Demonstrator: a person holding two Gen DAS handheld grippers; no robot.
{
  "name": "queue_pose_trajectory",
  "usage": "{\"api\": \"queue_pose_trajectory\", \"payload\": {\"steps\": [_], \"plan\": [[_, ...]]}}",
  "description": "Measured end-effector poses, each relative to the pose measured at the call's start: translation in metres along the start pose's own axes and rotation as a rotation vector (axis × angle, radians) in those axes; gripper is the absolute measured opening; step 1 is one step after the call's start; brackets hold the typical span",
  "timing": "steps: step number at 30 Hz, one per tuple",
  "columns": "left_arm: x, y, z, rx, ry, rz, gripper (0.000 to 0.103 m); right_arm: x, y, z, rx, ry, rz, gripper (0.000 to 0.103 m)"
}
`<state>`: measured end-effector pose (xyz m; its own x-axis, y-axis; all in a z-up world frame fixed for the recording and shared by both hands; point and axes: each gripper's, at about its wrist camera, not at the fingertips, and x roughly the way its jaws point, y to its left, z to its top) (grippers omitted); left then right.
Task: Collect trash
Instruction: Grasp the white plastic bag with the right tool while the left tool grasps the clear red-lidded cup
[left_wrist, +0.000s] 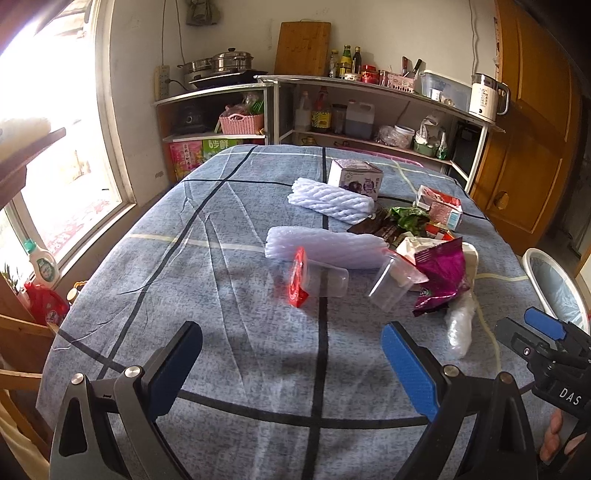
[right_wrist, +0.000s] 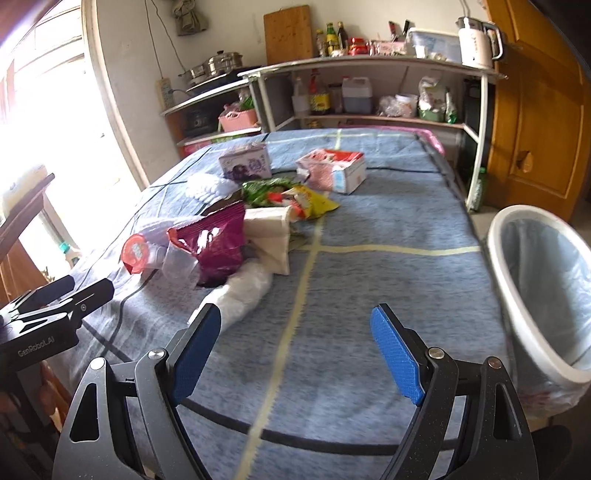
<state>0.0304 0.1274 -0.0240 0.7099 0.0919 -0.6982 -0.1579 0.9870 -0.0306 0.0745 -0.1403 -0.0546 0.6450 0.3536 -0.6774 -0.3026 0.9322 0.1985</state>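
Both claws hang wide open and empty over the near part of the cloth-covered table (left_wrist: 192, 280): the left claw (left_wrist: 291, 363) faces the heap of rubbish, and the right claw (right_wrist: 295, 343) sits beside a crumpled clear plastic bag (right_wrist: 245, 295). None of the trash is collected yet, judging by how it lies. It sits in a loose pile mid-table: a clear cup with a red lid (left_wrist: 314, 278) on its side, a second clear plastic cup (left_wrist: 389, 282), a purple snack bag (left_wrist: 439, 275), two white foam net sleeves (left_wrist: 330, 201), a purple carton (left_wrist: 354, 177), a pink-and-red carton (left_wrist: 441, 208) and green wrappers (left_wrist: 408, 218). The lined white bin (right_wrist: 532, 295) stands off the table's right edge, near the right claw.

The risks are mostly in the grip. The clear cups are thin and lie tilted, so a squeeze may crush them or squirt them sideways and send them rolling. The film bags and foam sleeves are limp; a shallow pinch could slip in transit and drop short of the bin. Pulling one piece from the overlapping heap may drag its neighbours toward the edge.
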Motion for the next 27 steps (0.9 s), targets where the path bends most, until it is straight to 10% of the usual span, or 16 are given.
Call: {"api": "queue_pose_trajectory", "payload": {"steps": [7,18,27], "plan": [[0.024,0.013,0.012,-0.031,0.021,-0.041,0.099,0.026,0.017,0.009,0.022,0.049,0.056,0.082],[0.061,0.016,0.028,-0.046,0.066,-0.089,0.096,0.040,0.028,0.009,-0.039,0.079,-0.001,0.039],[0.081,0.010,0.030,-0.054,0.099,-0.125,0.061,0.032,0.017,0.005,-0.025,0.056,0.019,0.024]]}}
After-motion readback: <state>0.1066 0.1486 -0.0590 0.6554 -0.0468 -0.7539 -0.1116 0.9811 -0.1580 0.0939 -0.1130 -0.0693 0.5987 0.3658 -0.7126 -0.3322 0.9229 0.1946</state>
